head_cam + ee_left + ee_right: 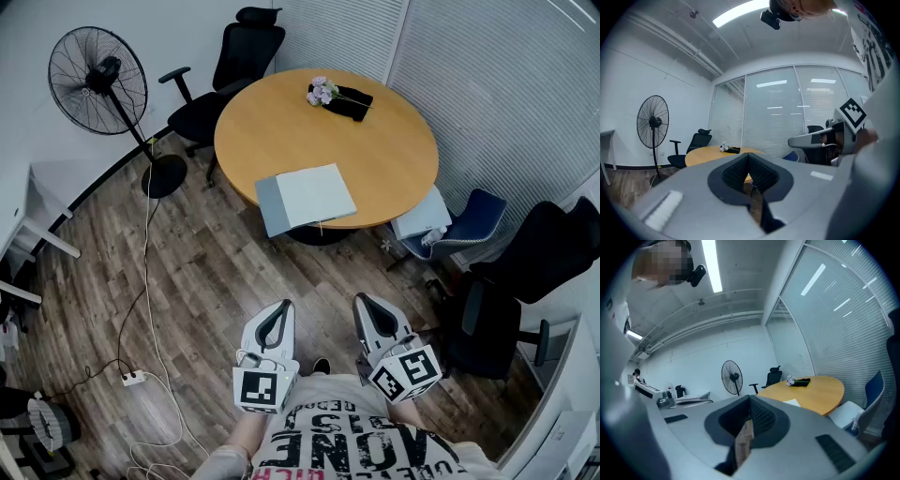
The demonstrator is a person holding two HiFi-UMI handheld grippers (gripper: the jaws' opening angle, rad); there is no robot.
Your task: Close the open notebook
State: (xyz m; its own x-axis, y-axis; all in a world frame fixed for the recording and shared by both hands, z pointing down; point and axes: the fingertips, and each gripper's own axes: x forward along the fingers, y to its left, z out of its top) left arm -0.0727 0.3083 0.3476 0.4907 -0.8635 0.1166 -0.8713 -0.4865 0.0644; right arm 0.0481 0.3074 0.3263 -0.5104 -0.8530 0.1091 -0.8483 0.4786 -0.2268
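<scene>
A notebook (pixel 306 197) lies at the near edge of the round wooden table (pixel 375 159), with a pale page facing up and a grey-blue strip along its left side. In the right gripper view the notebook (pixel 791 402) is a thin white sliver on the table (pixel 820 390). My left gripper (pixel 278 309) and right gripper (pixel 367 302) hang side by side close to my body, over the floor and well short of the table. Both are shut with nothing held. The left gripper (pixel 749 157) and right gripper (pixel 750 399) point roughly level toward the table.
Purple flowers on a black item (pixel 337 97) lie at the table's far side. A standing fan (pixel 98 80) and a black office chair (pixel 234 66) are at the back left. A blue chair (pixel 459 225) and a black chair (pixel 525 281) stand right. A power strip (pixel 133 378) with cable lies on the floor.
</scene>
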